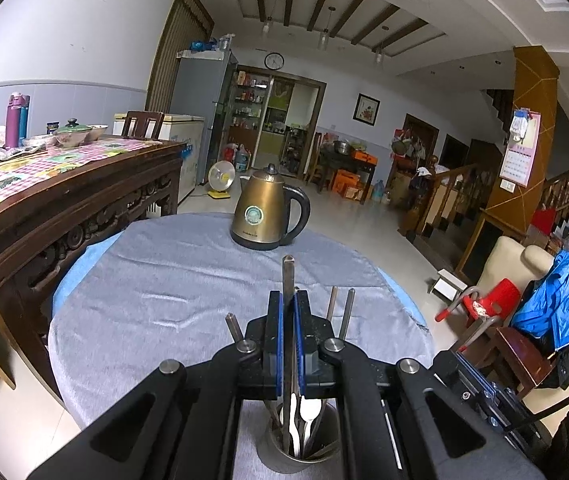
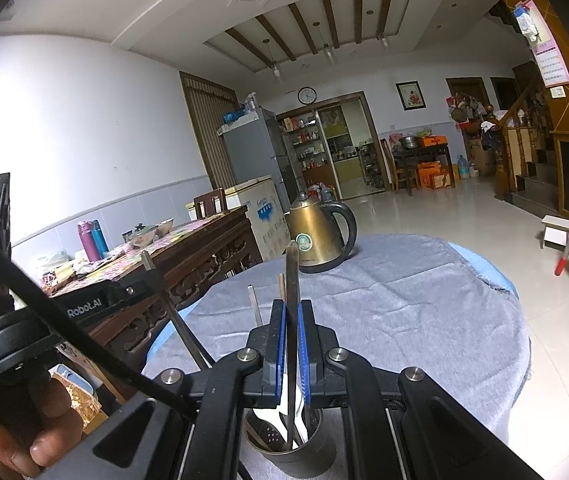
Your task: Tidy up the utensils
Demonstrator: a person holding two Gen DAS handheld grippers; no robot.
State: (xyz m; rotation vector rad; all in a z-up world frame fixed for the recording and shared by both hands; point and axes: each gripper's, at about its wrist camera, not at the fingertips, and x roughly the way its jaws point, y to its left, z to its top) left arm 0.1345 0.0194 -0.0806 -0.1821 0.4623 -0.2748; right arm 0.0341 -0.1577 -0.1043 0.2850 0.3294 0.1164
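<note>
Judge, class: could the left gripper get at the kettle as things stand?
Probably not yet. The left gripper is shut on a utensil that stands in the cup. The cloth between it and the kettle is bare, so the path looks free once it lets go.

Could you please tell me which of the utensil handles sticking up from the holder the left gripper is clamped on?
The left gripper pinches the tallest, flat dark handle between its blue pads; the thinner rods beside it stand free in the metal holder.
</note>
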